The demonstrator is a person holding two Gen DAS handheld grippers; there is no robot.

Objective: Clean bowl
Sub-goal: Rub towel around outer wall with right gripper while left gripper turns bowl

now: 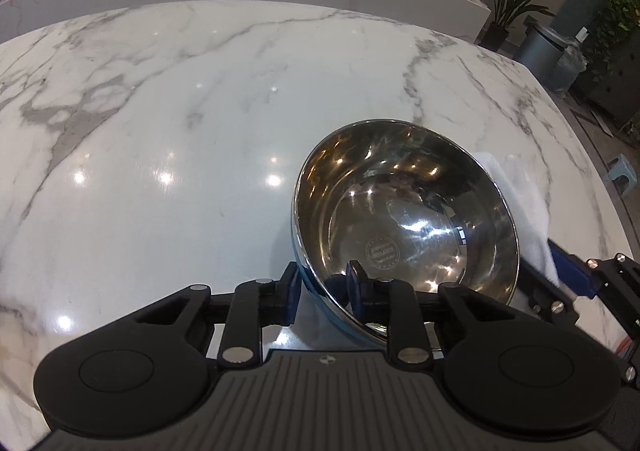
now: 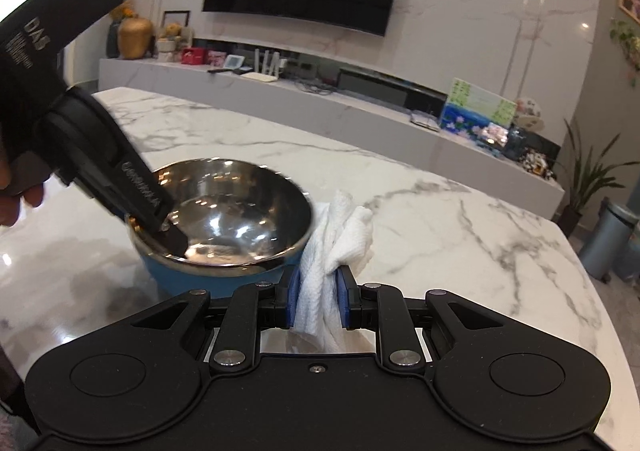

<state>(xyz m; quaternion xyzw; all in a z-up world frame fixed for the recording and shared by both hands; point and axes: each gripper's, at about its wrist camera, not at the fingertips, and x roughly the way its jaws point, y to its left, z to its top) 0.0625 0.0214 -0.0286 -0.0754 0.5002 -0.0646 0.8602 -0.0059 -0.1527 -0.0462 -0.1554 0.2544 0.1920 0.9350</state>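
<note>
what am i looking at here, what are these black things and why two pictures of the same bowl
These are two handheld grippers, one in each of a person's hands, each with a camera looking forward along its fingers. So each picture is one gripper's view.

The left gripper has its jaws clamped on the near rim of a steel bowl with a blue outside, which sits on the marble table; in the right view the left gripper reaches in from the left.

The right gripper pinches a crumpled white paper towel just beside the bowl, outside it. The wiping has not begun.
</note>
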